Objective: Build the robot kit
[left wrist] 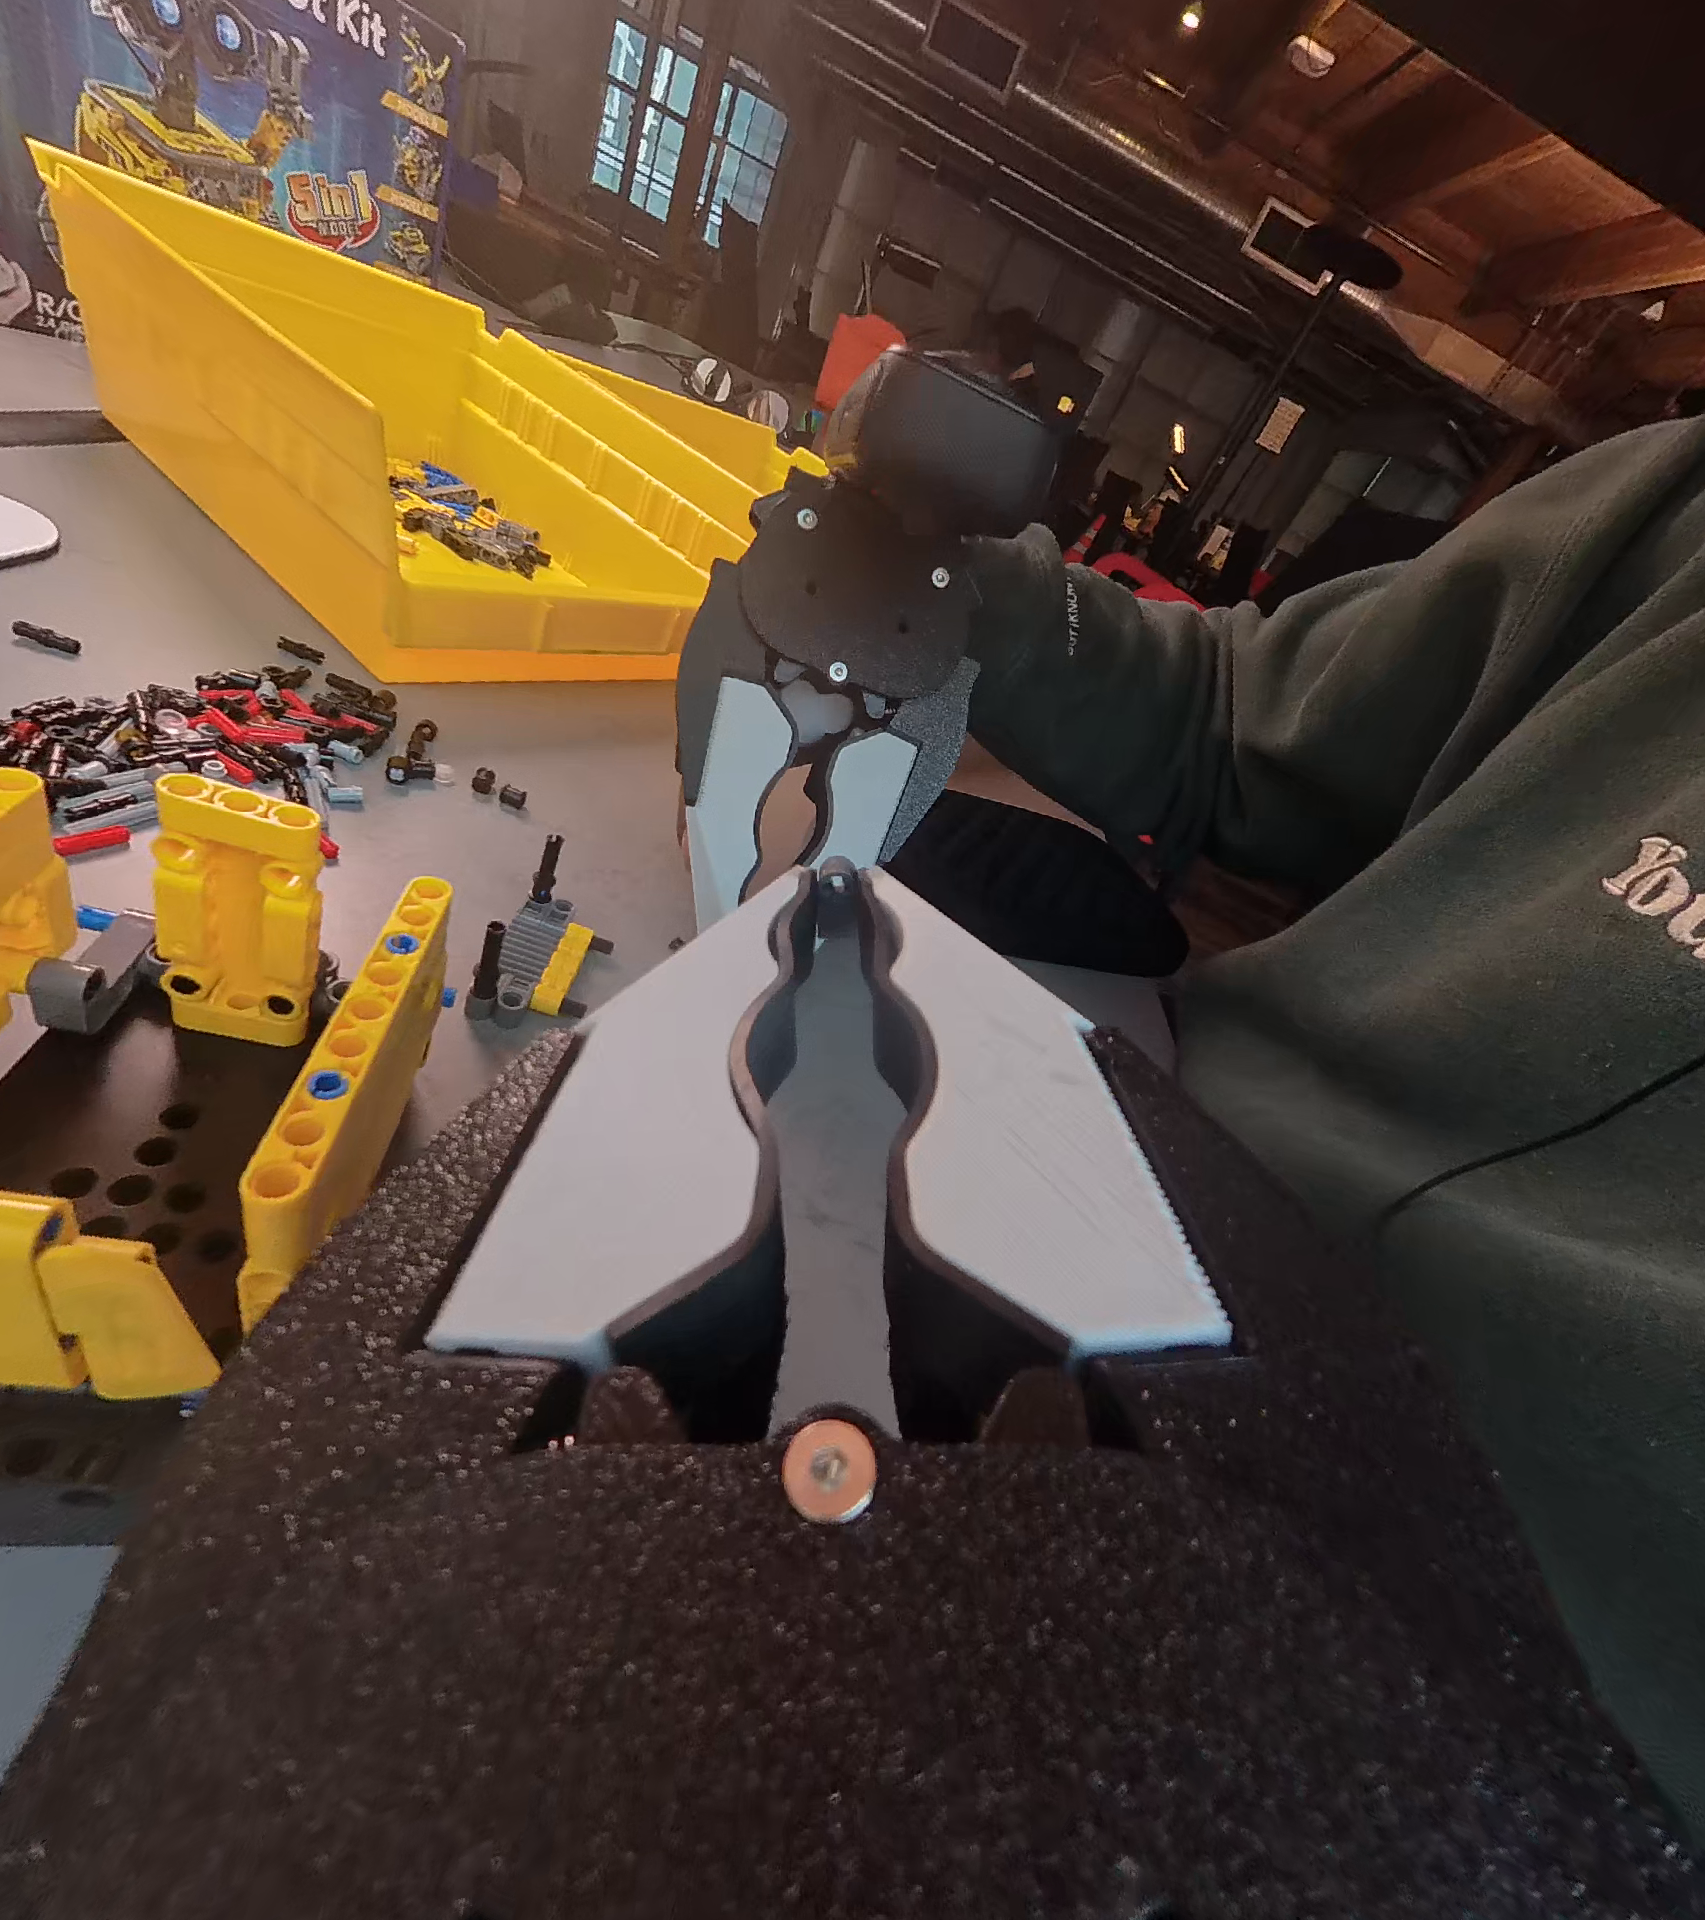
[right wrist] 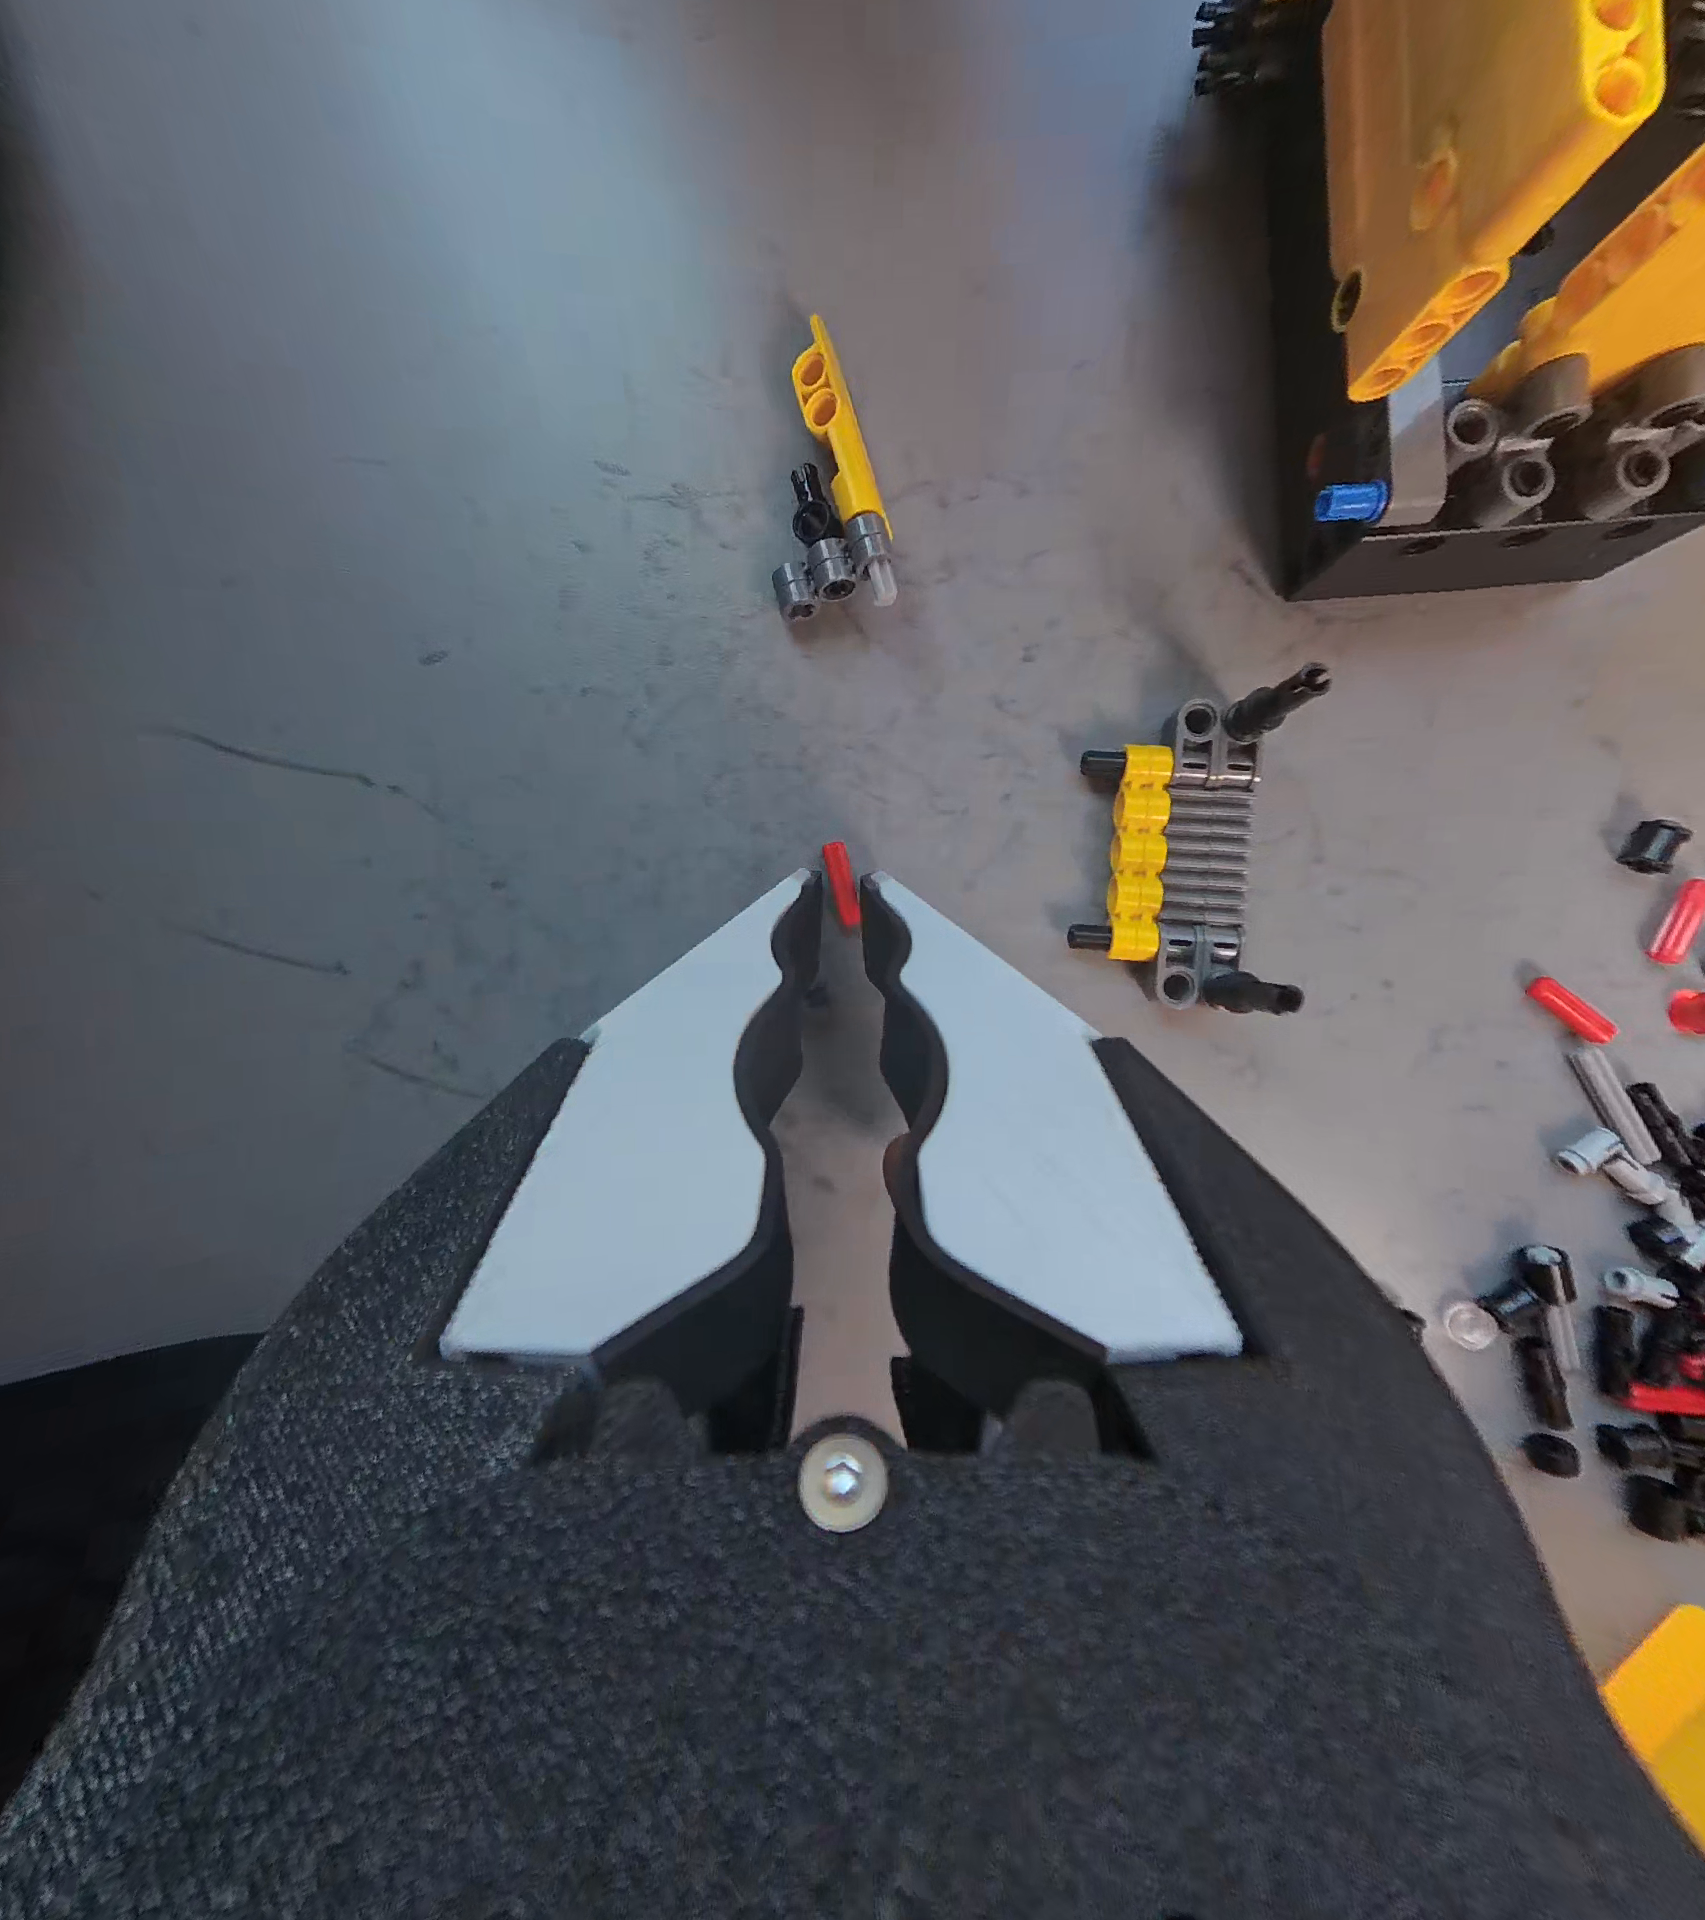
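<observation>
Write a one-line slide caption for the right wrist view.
Right tongs pinch a small red plastic pin above the grey table, beside a yellow-and-grey brick subassembly.

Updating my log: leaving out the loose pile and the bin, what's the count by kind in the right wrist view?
Small yellow-and-grey builds: 2
Large yellow build: 1
Red pin held in the right tool: 1
Total: 4
</observation>
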Motion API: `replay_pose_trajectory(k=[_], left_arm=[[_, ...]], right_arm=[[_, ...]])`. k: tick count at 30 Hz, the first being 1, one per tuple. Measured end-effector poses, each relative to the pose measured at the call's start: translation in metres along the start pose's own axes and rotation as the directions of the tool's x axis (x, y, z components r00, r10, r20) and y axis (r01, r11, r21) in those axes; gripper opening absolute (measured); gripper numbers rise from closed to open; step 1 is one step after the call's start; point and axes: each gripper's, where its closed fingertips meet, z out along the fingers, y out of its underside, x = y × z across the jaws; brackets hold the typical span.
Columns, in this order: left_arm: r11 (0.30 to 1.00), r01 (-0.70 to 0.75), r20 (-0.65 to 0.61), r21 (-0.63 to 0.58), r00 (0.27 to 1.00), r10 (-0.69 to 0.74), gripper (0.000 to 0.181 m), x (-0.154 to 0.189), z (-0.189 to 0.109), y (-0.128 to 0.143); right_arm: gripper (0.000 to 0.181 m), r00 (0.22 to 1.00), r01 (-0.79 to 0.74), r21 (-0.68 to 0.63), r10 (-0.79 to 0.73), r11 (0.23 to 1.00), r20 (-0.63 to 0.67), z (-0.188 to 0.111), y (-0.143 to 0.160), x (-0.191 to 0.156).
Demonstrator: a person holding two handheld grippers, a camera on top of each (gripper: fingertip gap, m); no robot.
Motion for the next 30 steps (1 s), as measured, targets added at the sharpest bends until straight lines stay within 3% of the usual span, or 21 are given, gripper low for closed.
replay_pose_trajectory(k=[4,7,13,16,23,30], left_arm=[[1.0,0.003,0.009,-0.015,1.0,-0.002,0.006,-0.001,0.001,0.003],[1.0,-0.006,0.019,-0.016,1.0,0.006,0.006,-0.001,0.001,0.002],[1.0,-0.022,0.058,-0.003,0.998,0.022,0.006,-0.006,0.001,0.001],[1.0,-0.024,0.057,0.005,0.998,0.024,0.006,-0.005,0.003,0.0],[0.997,-0.073,0.044,0.006,0.996,0.073,0.006,0.0,0.005,0.0],[0.986,-0.134,0.082,-0.098,0.986,0.142,0.006,-0.004,0.014,0.014]], right_arm=[[0.003,0.999,-0.023,0.003,0.023,1.0,-0.024,0.001,0.0,-0.001],[0.002,0.992,0.024,0.035,-0.02,0.999,-0.128,0.0,-0.004,0.002],[0.002,0.935,0.049,0.392,0.096,0.919,-0.341,-0.032,-0.058,0.015],[0.002,0.906,0.109,0.479,0.11,0.871,-0.408,-0.048,-0.08,0.018],[0.003,0.907,0.152,0.498,0.08,0.854,-0.414,-0.05,-0.094,0.006],[0.003,0.906,0.162,0.464,0.056,0.871,-0.42,-0.046,-0.088,0.004]])
